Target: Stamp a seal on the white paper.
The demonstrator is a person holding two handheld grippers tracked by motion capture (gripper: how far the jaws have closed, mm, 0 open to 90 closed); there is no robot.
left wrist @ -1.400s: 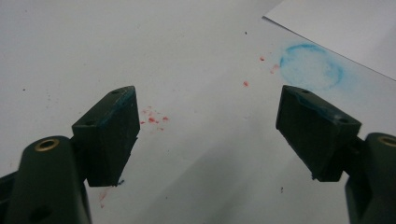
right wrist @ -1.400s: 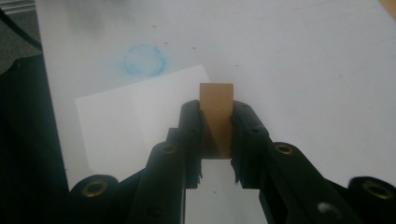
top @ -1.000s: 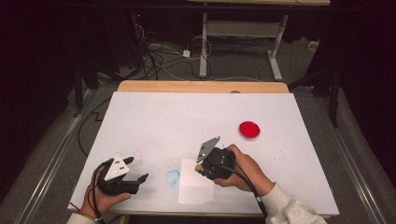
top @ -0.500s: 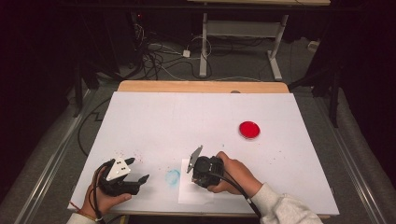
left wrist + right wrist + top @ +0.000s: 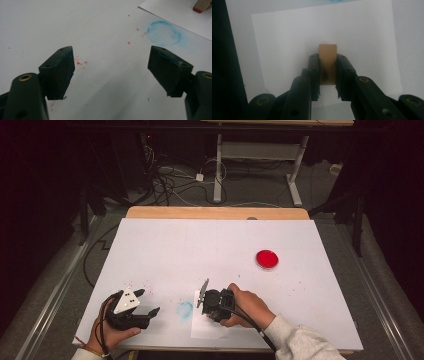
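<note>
the right tool (image 5: 327, 75) is clamped on a small wooden stamp block (image 5: 327, 56), held over the white paper sheet (image 5: 210, 327) at the near edge of the desk (image 5: 220, 250). the left tool (image 5: 111, 71) rests with its jaws apart beside a blue ring mark (image 5: 163, 33). if the block comes down tilted, i think the print may be uneven or smeared, and the loose sheet could slide.

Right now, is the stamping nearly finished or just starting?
Partway, it seems. Done: a blue round print already marks the table. In hand: the right gripper clamps a wooden stamp over the white paper, which shows no print. Left: pressing it down. The left gripper waits open.
</note>
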